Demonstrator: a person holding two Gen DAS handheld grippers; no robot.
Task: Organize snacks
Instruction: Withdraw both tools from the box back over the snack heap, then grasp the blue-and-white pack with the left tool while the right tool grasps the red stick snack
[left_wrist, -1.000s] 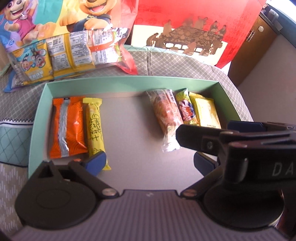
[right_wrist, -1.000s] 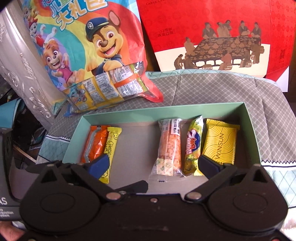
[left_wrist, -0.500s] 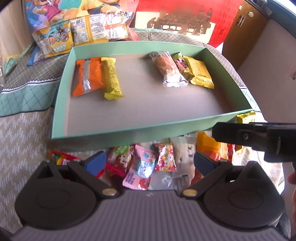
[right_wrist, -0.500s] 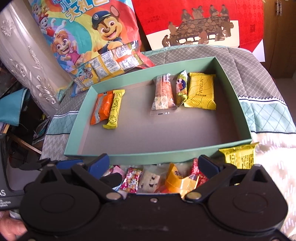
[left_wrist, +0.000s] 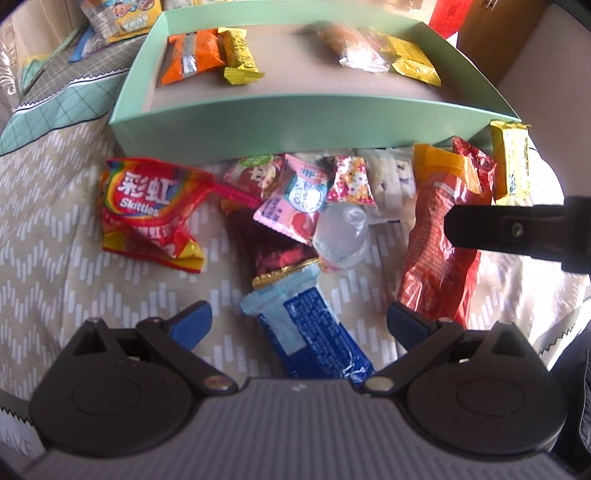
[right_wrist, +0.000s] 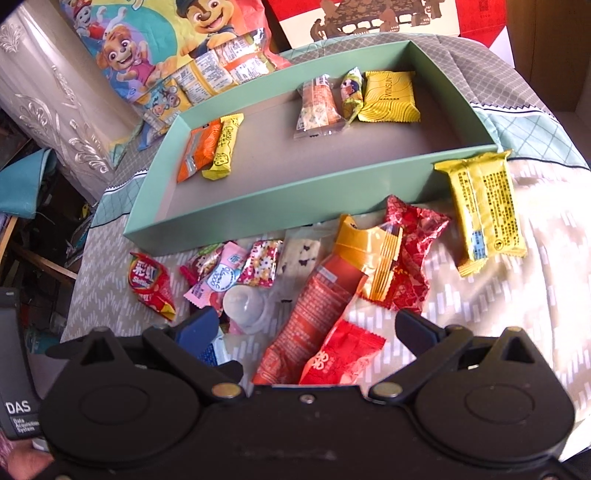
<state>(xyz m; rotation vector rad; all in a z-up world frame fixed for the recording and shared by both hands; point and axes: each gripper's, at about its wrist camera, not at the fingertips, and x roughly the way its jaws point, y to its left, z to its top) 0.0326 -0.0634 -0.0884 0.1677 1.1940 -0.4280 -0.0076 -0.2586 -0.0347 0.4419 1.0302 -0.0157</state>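
Several loose snack packets lie heaped on the patterned cloth just before the near wall of the mint-green box (right_wrist: 280, 199), which already holds five packets in two groups. All look light, crinkly and slippery, so a pinch across a flat crimped end seems safest. The blue wafer packet (left_wrist: 314, 332) sits right between the spread fingers of the left gripper (left_wrist: 297, 317), which holds nothing; its near end is cut off by the gripper body. The right gripper (right_wrist: 306, 325) also hangs open and empty, over the long red packet (right_wrist: 314, 314) and a small red sachet (right_wrist: 340, 358). A clear jelly cup (left_wrist: 341, 236) looks squashy and smooth, likely to slip. What lies under the pile's overlapping wrappers is hidden, and most print is too blurred to read, apart from the Skittles bag (left_wrist: 147, 206).
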